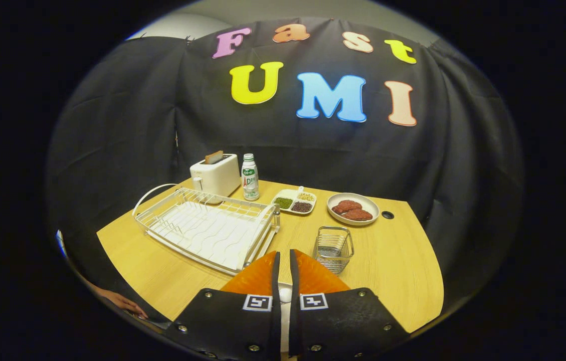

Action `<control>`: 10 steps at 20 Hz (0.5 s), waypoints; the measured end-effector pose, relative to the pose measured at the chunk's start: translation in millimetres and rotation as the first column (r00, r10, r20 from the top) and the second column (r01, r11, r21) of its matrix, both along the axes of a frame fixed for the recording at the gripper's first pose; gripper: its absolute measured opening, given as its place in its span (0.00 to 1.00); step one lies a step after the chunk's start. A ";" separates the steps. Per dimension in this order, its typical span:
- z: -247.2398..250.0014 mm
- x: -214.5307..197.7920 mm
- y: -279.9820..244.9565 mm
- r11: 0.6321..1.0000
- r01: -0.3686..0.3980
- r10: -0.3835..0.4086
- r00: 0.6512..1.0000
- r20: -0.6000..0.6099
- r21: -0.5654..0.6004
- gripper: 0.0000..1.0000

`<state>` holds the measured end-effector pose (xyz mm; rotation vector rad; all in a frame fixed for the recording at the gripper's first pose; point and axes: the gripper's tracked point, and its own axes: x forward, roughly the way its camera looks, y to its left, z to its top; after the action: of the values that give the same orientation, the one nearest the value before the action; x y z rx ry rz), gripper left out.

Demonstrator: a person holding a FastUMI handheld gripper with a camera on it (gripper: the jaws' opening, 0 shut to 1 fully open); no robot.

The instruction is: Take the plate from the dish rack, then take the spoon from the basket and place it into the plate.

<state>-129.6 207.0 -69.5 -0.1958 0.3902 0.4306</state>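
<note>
My gripper hangs low over the near side of the wooden table, its fingers drawn close together. A white spoon is pinched in the narrow gap between them; only a small part of it shows. Right under the fingers lies an orange plate, with its rim showing on both sides of them. The white wire dish rack stands just ahead to the left with no dishes in it. The small wire basket sits just ahead to the right, nothing visible inside.
Along the back of the table stand a white toaster, a bottle, a divided dish of beans and a pale bowl with red patties. A person's hand rests at the near left edge.
</note>
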 end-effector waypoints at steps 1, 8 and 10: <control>-2.7 1.2 4.8 1.000 -0.015 0.015 1.000 -0.003 -0.006 0.06; -17.9 8.0 39.7 0.993 -0.108 0.107 0.994 -0.031 -0.043 0.06; -20.4 9.5 47.1 0.991 -0.126 0.125 0.991 -0.042 -0.038 0.06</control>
<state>-120.1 254.1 -89.9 -0.2522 0.4267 0.5513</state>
